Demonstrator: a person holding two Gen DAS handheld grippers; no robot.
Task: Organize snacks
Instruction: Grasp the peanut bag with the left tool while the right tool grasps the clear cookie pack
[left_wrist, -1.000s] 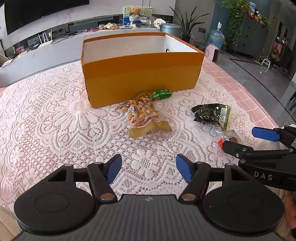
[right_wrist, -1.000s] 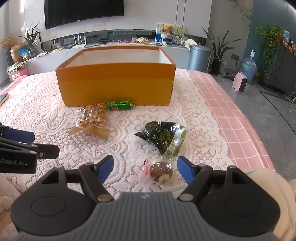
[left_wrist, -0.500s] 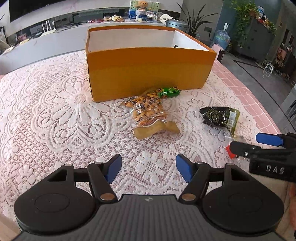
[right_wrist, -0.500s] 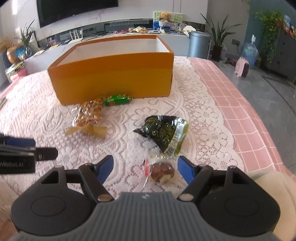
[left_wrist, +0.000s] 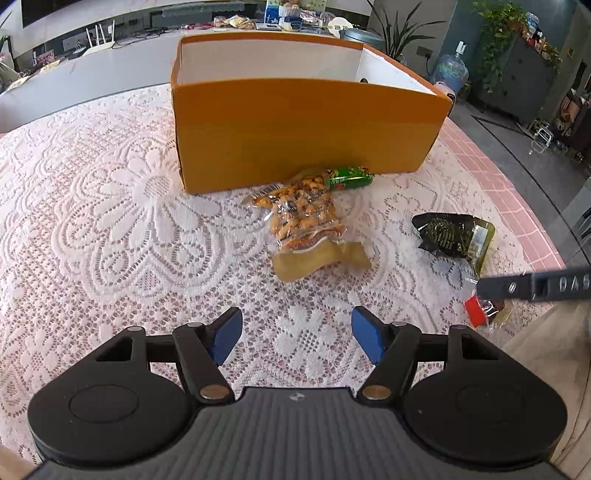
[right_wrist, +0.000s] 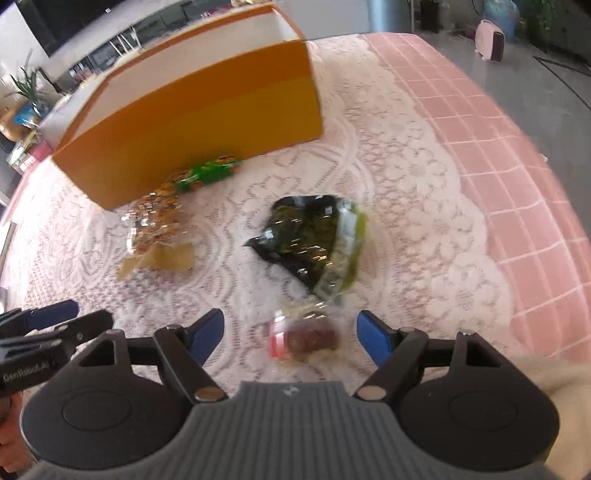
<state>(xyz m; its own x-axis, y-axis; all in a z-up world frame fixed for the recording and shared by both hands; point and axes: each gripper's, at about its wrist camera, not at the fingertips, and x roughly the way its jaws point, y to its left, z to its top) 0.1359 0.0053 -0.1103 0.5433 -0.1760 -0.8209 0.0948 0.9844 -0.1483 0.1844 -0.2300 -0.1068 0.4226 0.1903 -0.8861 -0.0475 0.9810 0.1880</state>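
An orange open box stands on the lace cloth. A clear bag of nuts and a small green packet lie at its front wall. A dark green pack lies to the right. A small red-and-brown wrapped snack lies between the open fingers of my right gripper, just above the cloth. My left gripper is open and empty, short of the nut bag.
The lace cloth covers a pink checked table whose right edge drops to a grey floor. A grey counter runs behind the box. The left gripper's fingers show at the right view's left edge.
Both grippers moved forward and lower toward the snacks. The right gripper tilted and now frames the small red-and-brown snack; its view is blurred by motion.
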